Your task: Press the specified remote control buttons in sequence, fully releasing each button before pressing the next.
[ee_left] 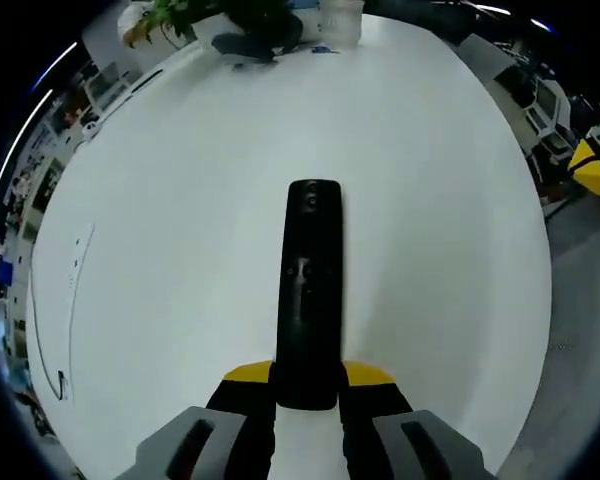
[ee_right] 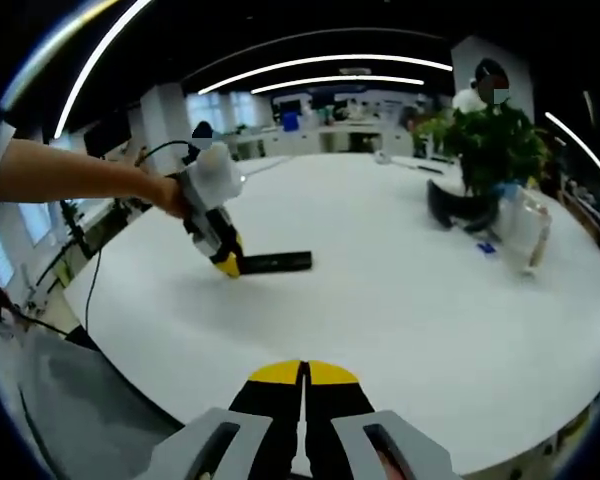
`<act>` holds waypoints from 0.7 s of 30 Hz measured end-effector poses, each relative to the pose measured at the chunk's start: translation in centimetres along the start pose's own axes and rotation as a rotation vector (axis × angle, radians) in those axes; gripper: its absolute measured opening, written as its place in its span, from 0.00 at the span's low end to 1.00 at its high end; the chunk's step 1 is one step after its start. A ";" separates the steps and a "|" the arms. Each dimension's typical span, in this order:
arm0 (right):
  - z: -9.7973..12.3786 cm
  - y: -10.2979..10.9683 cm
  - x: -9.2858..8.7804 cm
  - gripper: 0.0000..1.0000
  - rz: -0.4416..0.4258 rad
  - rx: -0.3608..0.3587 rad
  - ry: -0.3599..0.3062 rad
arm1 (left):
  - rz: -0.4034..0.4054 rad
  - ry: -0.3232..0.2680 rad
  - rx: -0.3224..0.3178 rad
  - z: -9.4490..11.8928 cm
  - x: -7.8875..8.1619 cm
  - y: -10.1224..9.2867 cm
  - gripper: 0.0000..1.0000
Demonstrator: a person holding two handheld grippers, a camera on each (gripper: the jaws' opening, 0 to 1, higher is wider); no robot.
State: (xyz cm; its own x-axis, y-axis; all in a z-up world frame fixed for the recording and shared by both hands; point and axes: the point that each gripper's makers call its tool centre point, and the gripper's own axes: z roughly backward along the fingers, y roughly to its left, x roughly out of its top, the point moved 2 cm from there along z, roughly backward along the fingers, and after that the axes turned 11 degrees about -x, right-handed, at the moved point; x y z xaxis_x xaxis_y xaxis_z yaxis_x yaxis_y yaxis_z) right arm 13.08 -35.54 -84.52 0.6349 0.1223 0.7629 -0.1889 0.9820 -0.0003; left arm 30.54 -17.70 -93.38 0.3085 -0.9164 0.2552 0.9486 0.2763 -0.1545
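Observation:
A long black remote control [ee_left: 308,290] points away from me over the white table [ee_left: 180,200] in the left gripper view. My left gripper [ee_left: 307,385] is shut on the remote's near end, its yellow-tipped jaws on either side of it. In the right gripper view the same remote [ee_right: 275,263] sticks out of the left gripper [ee_right: 227,262], which a person's hand holds. My right gripper [ee_right: 302,378] hovers over the near part of the table [ee_right: 380,300], jaws shut together with nothing between them, well short of the remote.
A potted plant [ee_right: 485,160] in a dark pot and a clear container [ee_right: 525,232] stand at the table's far right. A cable [ee_left: 65,300] lies near the table's left edge. Office desks and a person stand beyond the table.

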 end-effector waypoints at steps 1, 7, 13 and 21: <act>0.0 0.0 0.0 0.00 0.001 -0.001 -0.001 | 0.002 -0.003 0.001 0.0 -0.1 -0.2 0.23; 0.1 0.1 0.0 0.00 0.016 -0.006 -0.005 | 0.007 -0.009 0.003 -0.1 -0.7 -1.8 0.23; 0.1 0.1 -0.1 0.00 0.045 -0.013 -0.003 | 0.008 -0.005 0.001 -0.2 -1.3 -3.4 0.23; 0.0 -0.4 -0.5 0.00 0.051 -0.052 0.019 | -0.008 0.003 -0.007 -0.3 -2.4 -6.2 0.23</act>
State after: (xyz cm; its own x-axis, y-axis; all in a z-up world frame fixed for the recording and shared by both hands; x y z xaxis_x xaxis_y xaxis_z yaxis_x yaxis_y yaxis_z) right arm 12.82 -36.04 -84.91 0.6396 0.1748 0.7486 -0.1823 0.9805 -0.0732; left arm 23.92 -17.31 -93.31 0.3005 -0.9194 0.2539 0.9505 0.2667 -0.1591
